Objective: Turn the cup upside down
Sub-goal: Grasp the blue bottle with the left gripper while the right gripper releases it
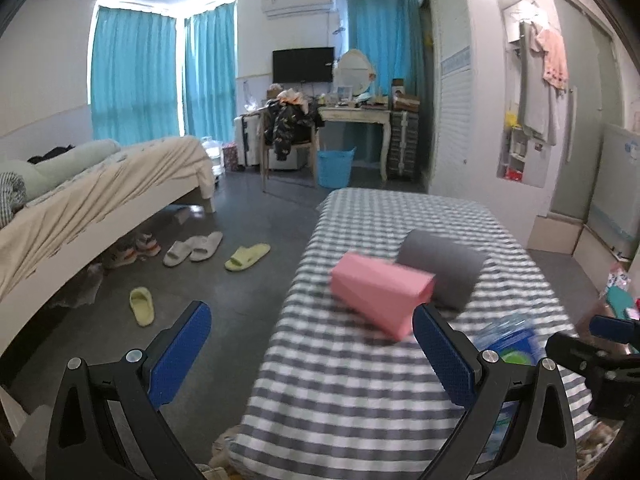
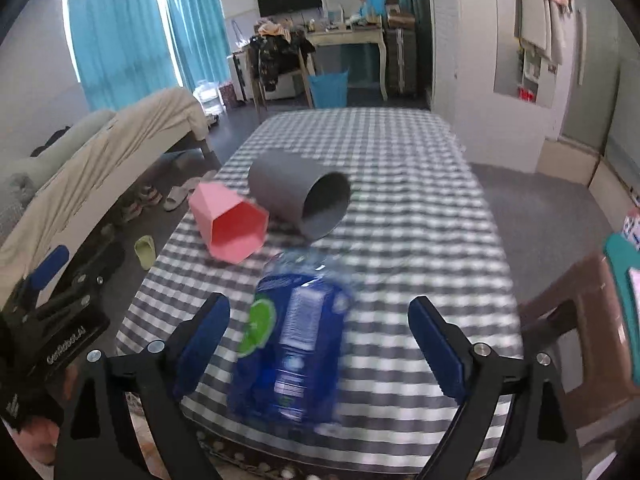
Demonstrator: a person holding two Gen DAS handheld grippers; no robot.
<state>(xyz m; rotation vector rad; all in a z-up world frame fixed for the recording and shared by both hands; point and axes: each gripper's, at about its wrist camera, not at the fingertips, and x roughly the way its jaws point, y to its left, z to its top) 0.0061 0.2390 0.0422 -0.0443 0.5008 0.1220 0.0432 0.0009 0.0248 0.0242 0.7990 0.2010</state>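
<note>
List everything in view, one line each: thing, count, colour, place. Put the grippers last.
pink cup: 1, pink, on its side on the table, mouth toward the right camera
grey cup: 1, grey, on its side beside the pink cup
bottle: 1, blue label, lying on the table's near end
table: 1, grey-white check cloth, centre
bed: 1, beige, left
slippers: 4, two yellow-green, two pale, on the floor by the bed
bin: 1, blue, by the desk
desk: 1, cream, far wall
TV: 1, black, far wall
curtains: blue, windows
left gripper: open, over the table's left edge
right gripper: open, astride the bottle
</note>
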